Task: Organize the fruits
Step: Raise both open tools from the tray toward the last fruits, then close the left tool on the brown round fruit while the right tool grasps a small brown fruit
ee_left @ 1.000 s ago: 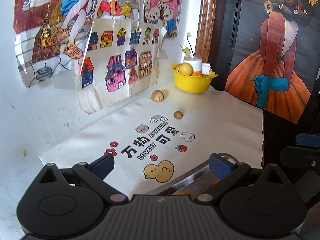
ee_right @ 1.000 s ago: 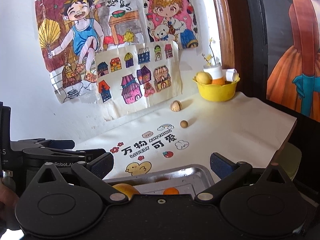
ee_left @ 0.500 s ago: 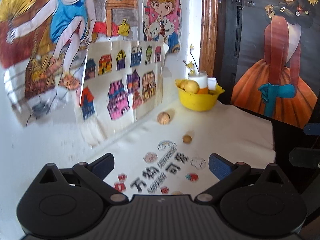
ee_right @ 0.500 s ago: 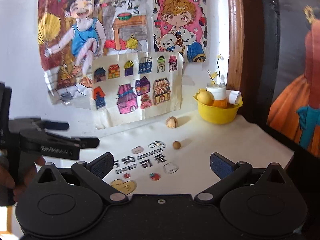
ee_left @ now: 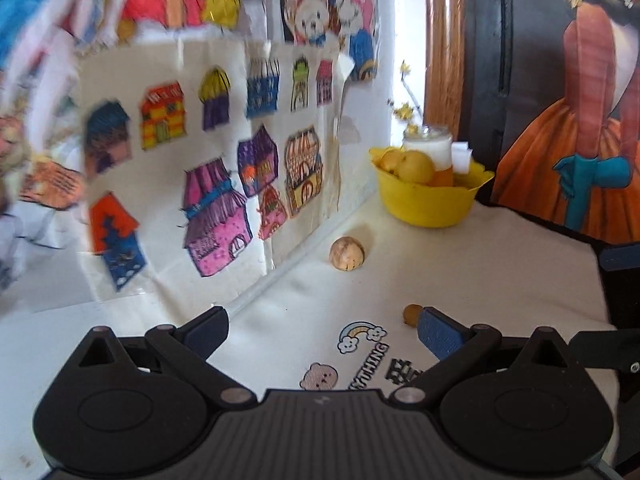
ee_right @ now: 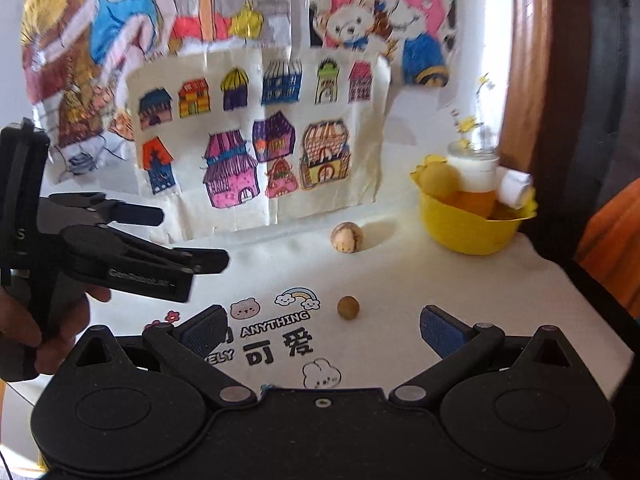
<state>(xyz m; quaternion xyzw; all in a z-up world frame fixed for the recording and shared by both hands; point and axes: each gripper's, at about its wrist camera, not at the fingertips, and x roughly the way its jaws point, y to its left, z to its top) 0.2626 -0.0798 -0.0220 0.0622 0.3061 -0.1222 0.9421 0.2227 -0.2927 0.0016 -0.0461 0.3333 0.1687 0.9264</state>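
A pale round fruit [ee_left: 347,253] lies on the white cloth near the wall; it also shows in the right wrist view [ee_right: 346,237]. A small brown round fruit [ee_left: 411,313] lies nearer, just beside my left gripper's right fingertip, and in the right wrist view [ee_right: 348,307] it lies ahead between the fingers. A yellow bowl [ee_left: 428,204] [ee_right: 472,232] at the back holds yellow fruit and a white bottle. My left gripper [ee_left: 322,330] is open and empty; it also shows in the right wrist view [ee_right: 176,236]. My right gripper [ee_right: 322,330] is open and empty.
Children's drawings [ee_right: 256,136] hang on the white wall at the left and back. A wooden frame [ee_left: 442,40] and a dark painted panel [ee_left: 580,100] stand at the right. The cloth [ee_right: 460,296] ends at a dark edge on the right.
Both grippers have moved forward towards the two loose fruits and the wall. The metal tray with fruit has dropped out of view below. Both stay open.
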